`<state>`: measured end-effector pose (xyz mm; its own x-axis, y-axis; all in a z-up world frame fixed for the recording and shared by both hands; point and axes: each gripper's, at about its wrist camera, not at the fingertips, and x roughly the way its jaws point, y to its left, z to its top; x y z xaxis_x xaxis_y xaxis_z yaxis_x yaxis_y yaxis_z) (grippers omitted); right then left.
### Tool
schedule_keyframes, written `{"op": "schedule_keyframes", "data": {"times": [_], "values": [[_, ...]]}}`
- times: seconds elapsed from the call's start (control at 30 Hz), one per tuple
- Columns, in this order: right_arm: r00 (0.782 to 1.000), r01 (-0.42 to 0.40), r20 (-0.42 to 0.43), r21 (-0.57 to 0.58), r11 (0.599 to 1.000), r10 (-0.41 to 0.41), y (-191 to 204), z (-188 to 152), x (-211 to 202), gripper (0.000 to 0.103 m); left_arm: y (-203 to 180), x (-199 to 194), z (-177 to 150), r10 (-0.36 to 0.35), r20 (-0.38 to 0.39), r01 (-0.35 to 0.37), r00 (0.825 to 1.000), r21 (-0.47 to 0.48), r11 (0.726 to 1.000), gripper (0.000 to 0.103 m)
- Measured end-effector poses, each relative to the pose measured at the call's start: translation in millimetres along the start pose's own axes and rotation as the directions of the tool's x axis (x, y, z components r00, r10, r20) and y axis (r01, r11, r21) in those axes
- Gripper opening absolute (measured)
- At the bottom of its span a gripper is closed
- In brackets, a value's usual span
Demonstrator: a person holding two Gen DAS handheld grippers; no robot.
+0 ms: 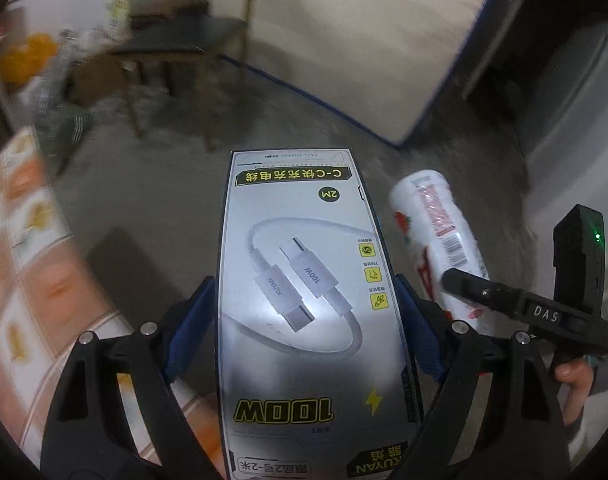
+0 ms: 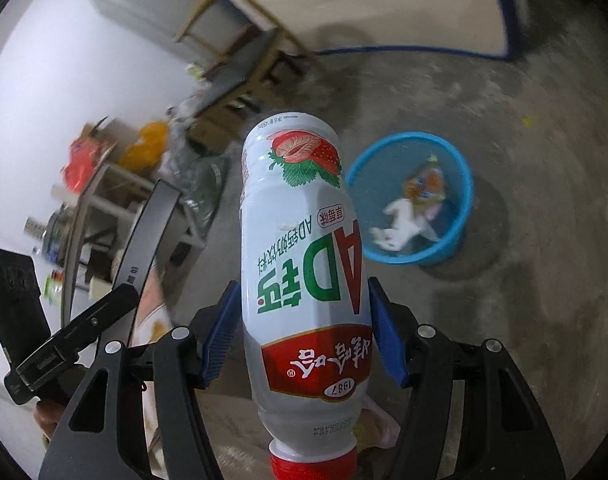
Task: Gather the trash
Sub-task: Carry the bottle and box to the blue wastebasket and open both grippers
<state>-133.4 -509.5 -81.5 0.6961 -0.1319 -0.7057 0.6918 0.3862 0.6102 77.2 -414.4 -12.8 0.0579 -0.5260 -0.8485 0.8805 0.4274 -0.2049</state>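
Both hands are carrying trash. The left gripper [image 1: 308, 320] is holding a cable box [image 1: 304, 300], jaws clamped on its long side edges, the box's long axis running straight out ahead of the jaws. The right gripper [image 2: 304, 332] is holding a strawberry drink bottle [image 2: 304, 260], jaws clamped across its lower label, red cap toward the camera, base pointing out ahead, so its long axis also lies along the fingers.

The relation that matters: the blue bin [image 2: 456, 240] is standing on the concrete floor [image 2: 524, 320], ahead and to the right of the bottle in the right wrist view, near but not under it. The bin is already holding a wrapper and some white paper. It is not appearing in the left wrist view, so the right hand is judged the nearer.

Open room: bare floor is lying all round the bin. A cluttered shelf rack [image 2: 104, 200] and a wooden stool [image 2: 232, 40] are standing well apart on the left side. The left hand's tool is close beside the bottle, so the drops are probably better made one at a time.
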Motion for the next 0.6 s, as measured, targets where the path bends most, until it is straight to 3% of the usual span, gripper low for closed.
{"op": "schedule_keyframes", "data": {"times": [0.2, 0.33, 0.47, 0.5, 0.6], "values": [[0.999, 0.010, -0.032, 0.112, 0.994, -0.006, -44, 35, 36, 0.061, -22, 79, 39, -0.042, -0.082, 0.042, 0.996, -0.002, 0.999, 0.080], [0.998, 0.052, -0.032, 0.161, 0.986, -0.048, -64, 65, 71, 0.061, -22, 120, 66, -0.035, -0.084, 0.032, 0.996, -0.041, 0.999, 0.079], [0.993, 0.106, -0.074, 0.149, 0.983, -0.096, -78, 93, 114, 0.063, -15, 130, 76, -0.044, -0.075, 0.035, 0.996, -0.120, 0.992, 0.078], [0.987, 0.148, -0.083, 0.135, 0.980, -0.138, -82, 99, 128, 0.071, -10, 126, 74, -0.050, -0.069, 0.041, 0.996, -0.127, 0.991, 0.079], [0.969, 0.241, -0.087, 0.123, 0.963, -0.231, -94, 109, 148, 0.073, -5, 112, 71, -0.046, -0.049, 0.040, 0.998, -0.110, 0.993, 0.079]]}}
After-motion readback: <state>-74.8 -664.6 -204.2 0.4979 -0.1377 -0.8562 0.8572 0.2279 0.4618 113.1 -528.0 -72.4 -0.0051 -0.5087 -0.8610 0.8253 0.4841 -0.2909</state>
